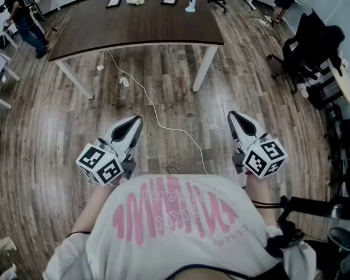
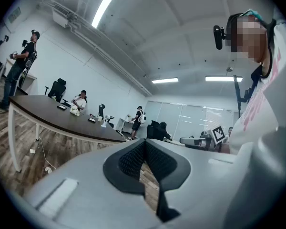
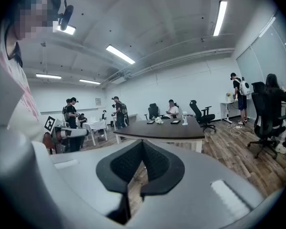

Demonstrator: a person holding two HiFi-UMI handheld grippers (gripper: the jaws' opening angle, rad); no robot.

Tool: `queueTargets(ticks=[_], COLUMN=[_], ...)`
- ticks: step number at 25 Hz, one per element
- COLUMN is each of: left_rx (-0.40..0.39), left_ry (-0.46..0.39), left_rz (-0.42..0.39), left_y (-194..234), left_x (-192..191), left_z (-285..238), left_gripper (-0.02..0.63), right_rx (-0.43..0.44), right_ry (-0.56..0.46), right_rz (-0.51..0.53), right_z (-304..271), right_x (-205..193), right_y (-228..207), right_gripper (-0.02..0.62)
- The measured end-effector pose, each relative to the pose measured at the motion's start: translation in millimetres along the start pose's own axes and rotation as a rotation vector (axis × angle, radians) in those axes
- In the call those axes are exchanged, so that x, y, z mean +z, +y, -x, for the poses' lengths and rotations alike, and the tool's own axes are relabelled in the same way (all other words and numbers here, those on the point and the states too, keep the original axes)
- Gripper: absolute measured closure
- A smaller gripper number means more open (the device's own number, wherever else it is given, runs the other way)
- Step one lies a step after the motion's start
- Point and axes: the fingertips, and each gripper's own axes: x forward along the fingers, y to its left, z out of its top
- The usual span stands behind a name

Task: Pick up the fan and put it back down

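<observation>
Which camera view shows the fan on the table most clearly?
The head view: the fan stands upright near the far edge of the table, and it looks largest there with nothing covering it. The right gripper view shows it small and distant. The left gripper view shows only a tiny white shape.

The fan [image 1: 191, 0] stands at the table's [image 1: 140, 25] far edge.

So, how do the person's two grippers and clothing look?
The left gripper and right gripper have smooth white tapered shells with black textured pads inside the jaws. Each carries a white cube with black square markers: left cube, right cube. The person wears a white short-sleeved T-shirt with pink lettering and a thin dark band on the left arm.
</observation>
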Motion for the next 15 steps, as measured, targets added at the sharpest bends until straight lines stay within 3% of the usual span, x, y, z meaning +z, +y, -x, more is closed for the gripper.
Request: queueTargets(ticks=[10, 15], left_rx=[-0.009, -0.033], left_ry=[-0.003, 0.037], left_rz=[-0.012, -0.053], left_y=[7.9, 10.6], left_x=[16.4, 23.5], left_z=[14.3, 32.4], left_gripper=[0.589, 0.589], right_rx=[-0.003, 0.041], right_ry=[-0.018, -0.129], right_rz=[-0.021, -0.176], right_z=[-9.4, -19.7], right_x=[9.8, 22.6], right_y=[14.5, 28.4], right_gripper=[0.589, 0.589])
